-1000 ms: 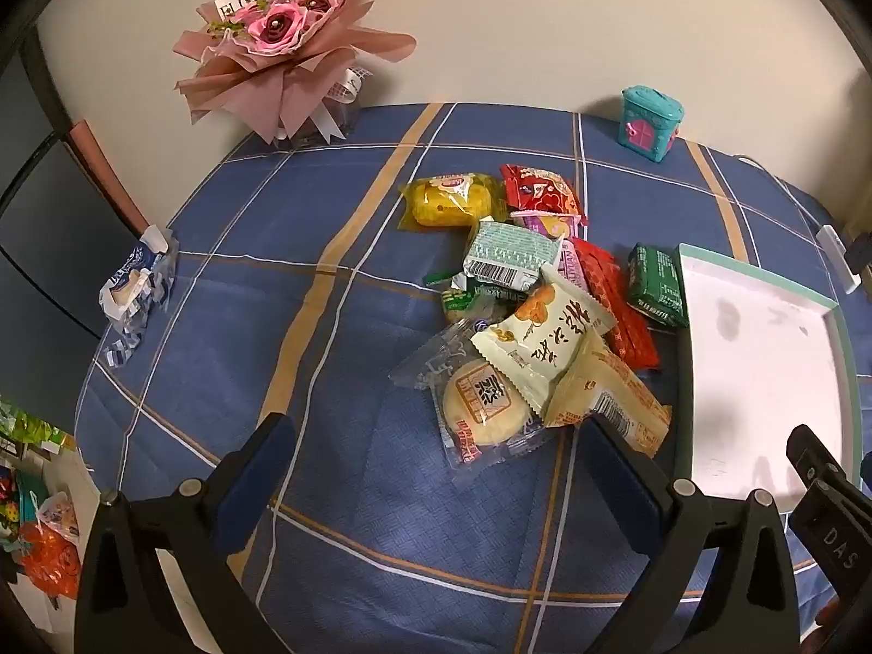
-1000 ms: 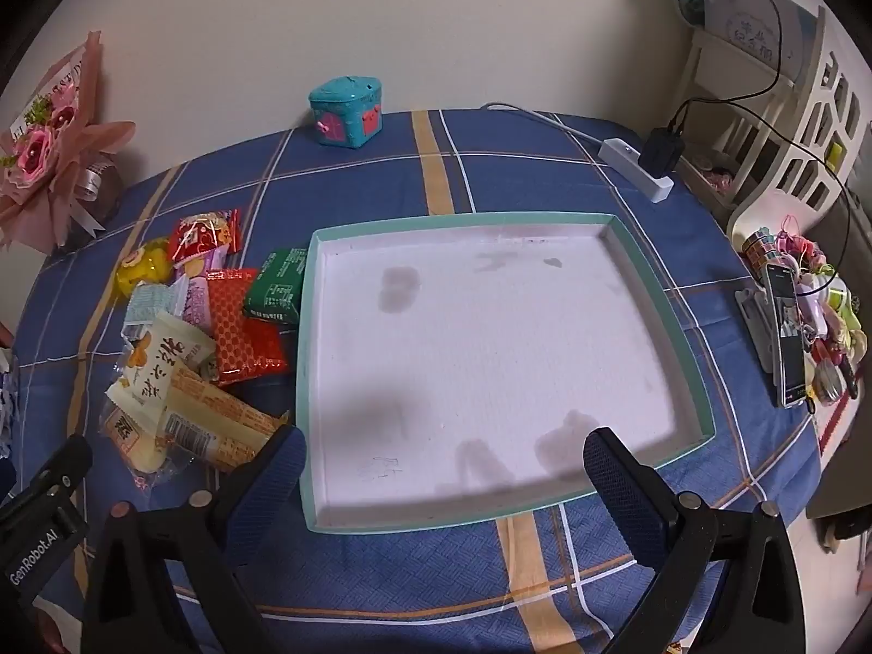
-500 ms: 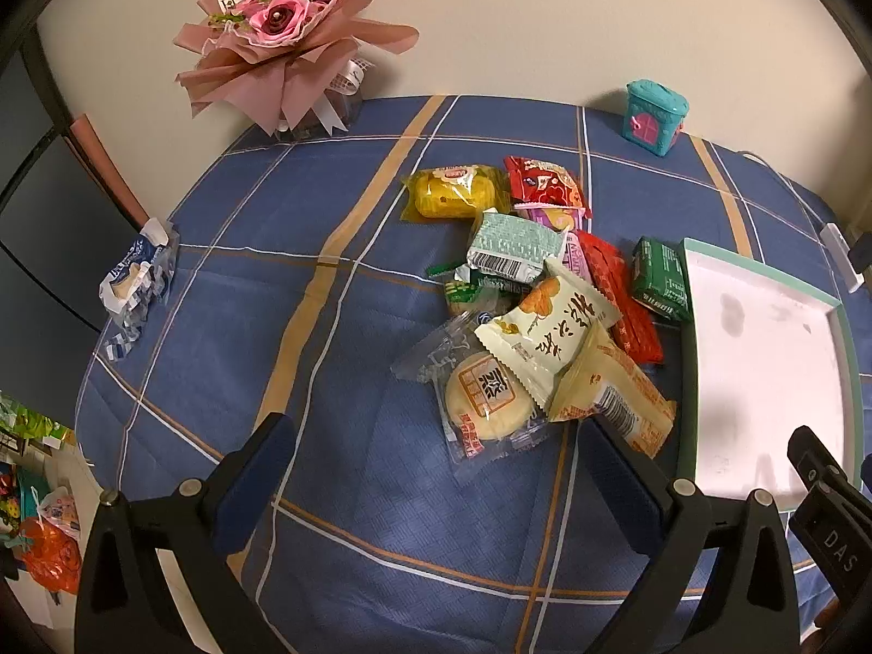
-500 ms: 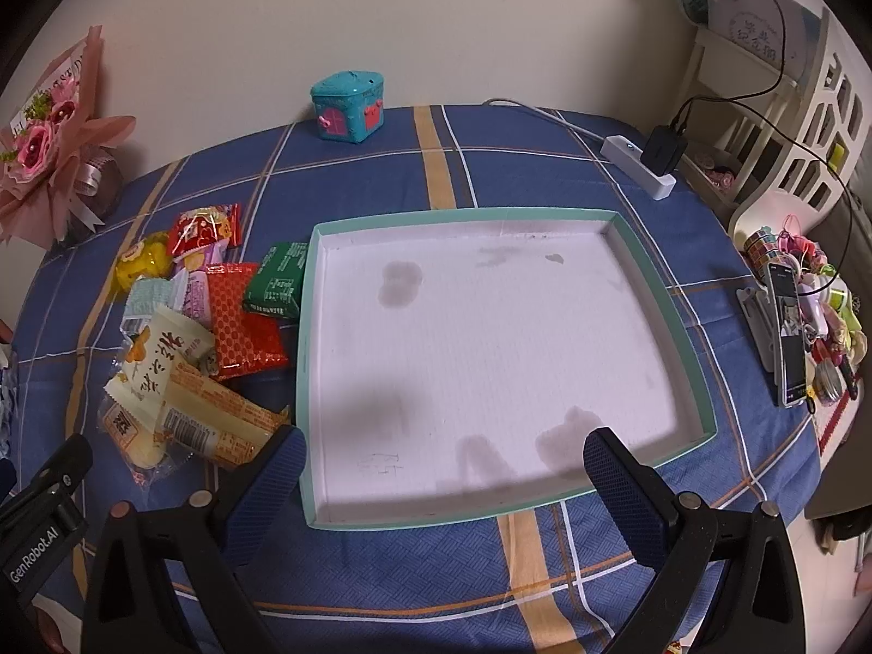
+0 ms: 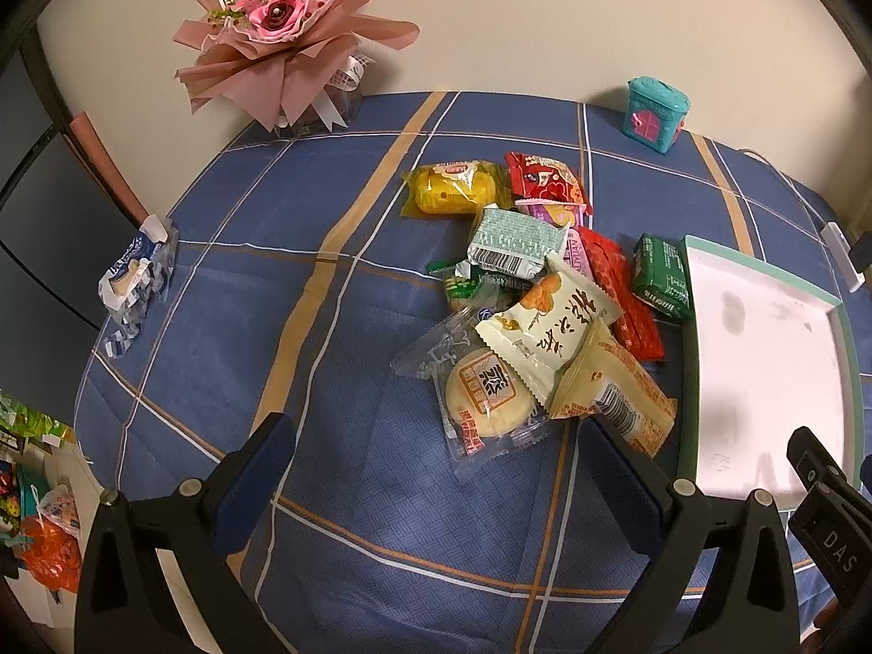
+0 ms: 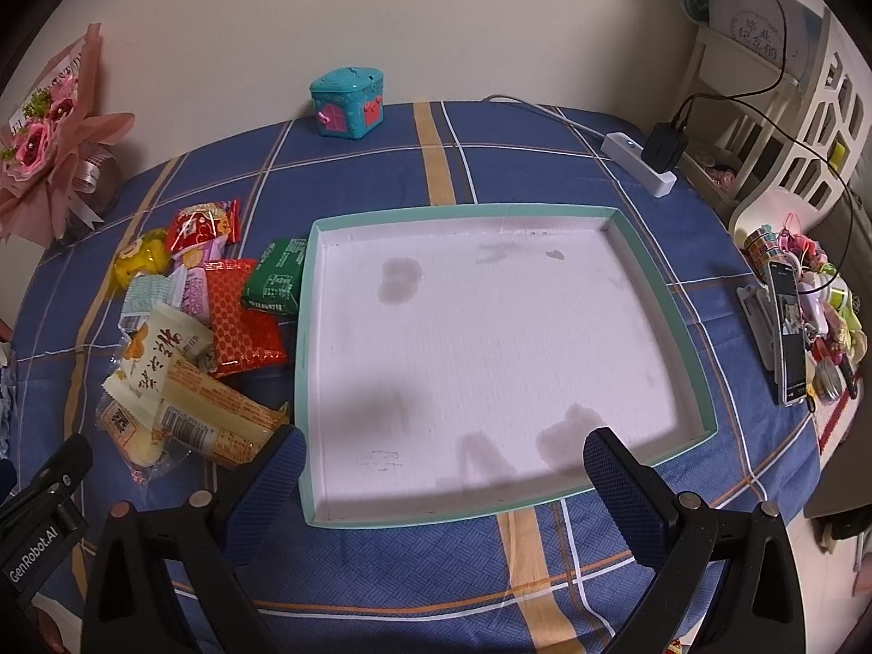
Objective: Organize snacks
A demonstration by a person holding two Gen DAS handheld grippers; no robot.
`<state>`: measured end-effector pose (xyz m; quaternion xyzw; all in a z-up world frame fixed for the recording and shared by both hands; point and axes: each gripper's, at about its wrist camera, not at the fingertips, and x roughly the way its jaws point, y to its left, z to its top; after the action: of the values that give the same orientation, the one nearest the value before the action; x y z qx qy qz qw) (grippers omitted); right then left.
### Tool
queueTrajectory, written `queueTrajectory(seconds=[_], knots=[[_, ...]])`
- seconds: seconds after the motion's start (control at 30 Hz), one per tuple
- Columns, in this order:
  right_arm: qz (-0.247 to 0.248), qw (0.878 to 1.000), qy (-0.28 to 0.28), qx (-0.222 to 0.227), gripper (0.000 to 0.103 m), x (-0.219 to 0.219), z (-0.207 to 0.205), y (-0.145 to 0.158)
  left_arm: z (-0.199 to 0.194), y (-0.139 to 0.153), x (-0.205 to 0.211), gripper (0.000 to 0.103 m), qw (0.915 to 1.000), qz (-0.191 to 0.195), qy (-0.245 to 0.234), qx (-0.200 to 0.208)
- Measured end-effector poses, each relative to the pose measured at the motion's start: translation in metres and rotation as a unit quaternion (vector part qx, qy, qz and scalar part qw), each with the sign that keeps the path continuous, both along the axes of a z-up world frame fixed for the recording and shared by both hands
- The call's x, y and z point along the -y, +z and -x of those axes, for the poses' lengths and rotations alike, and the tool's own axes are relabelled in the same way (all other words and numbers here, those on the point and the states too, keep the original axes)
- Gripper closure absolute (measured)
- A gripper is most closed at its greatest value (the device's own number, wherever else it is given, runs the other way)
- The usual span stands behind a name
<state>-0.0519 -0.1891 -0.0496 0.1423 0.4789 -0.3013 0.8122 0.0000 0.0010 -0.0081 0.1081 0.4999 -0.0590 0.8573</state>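
A heap of wrapped snacks (image 5: 534,294) lies on the blue checked tablecloth: a round pastry in clear wrap (image 5: 488,395), a cream packet with an orange picture (image 5: 547,324), a yellow cake (image 5: 452,191), a red packet (image 5: 545,177) and a green packet (image 5: 662,275). To their right sits a shallow teal-rimmed tray (image 6: 681,321) with a white floor and nothing in it. My left gripper (image 5: 436,447) hangs open just short of the pastry. My right gripper (image 6: 444,463) hangs open over the tray's near edge. The same heap (image 6: 191,321) lies left of the tray.
A pink flower bouquet (image 5: 283,38) stands at the back left against the wall, and a small teal house-shaped box (image 6: 349,103) at the back. A white power strip (image 6: 643,161) and a phone on a stand (image 6: 787,327) sit at the right. A tissue pack (image 5: 136,278) lies at the left edge.
Both views have shifted slightly: the snack heap and tray sit a little lower and nearer in the frames. Both grippers stay open and nothing on the table has moved.
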Motion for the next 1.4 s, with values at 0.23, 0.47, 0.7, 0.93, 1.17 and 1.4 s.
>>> queueTrajectory(seconds=[0.23,0.47,0.7,0.93,1.17,1.4], knots=[[-0.001,1.0,0.0,-0.002,0.0,0.0003,-0.0004,-0.0005,0.0021,-0.0026,-0.0005,0.0,1.0,0.0,0.0,0.0],[-0.001,1.0,0.0,-0.002,0.0,0.0003,-0.0006,-0.0003,0.0053,-0.0071,-0.0008,0.0,1.0,-0.002,0.0,-0.003],[-0.001,1.0,0.0,-0.005,0.0,-0.0002,-0.0011,-0.0009,0.0028,-0.0045,0.0,0.0,1.0,-0.003,0.0,-0.007],[-0.001,1.0,0.001,-0.006,0.0,-0.0005,-0.001,-0.0017,0.001,-0.0032,0.0001,0.0,0.9999,-0.004,0.0,-0.01],[-0.002,1.0,0.001,-0.006,0.0,-0.0001,-0.0016,-0.0013,0.0019,-0.0035,-0.0001,0.0,0.9999,-0.004,0.0,-0.012],[-0.002,1.0,0.001,-0.007,0.0,-0.0004,-0.0016,-0.0018,0.0015,-0.0038,-0.0004,0.0,0.9999,-0.004,0.0,-0.013]])
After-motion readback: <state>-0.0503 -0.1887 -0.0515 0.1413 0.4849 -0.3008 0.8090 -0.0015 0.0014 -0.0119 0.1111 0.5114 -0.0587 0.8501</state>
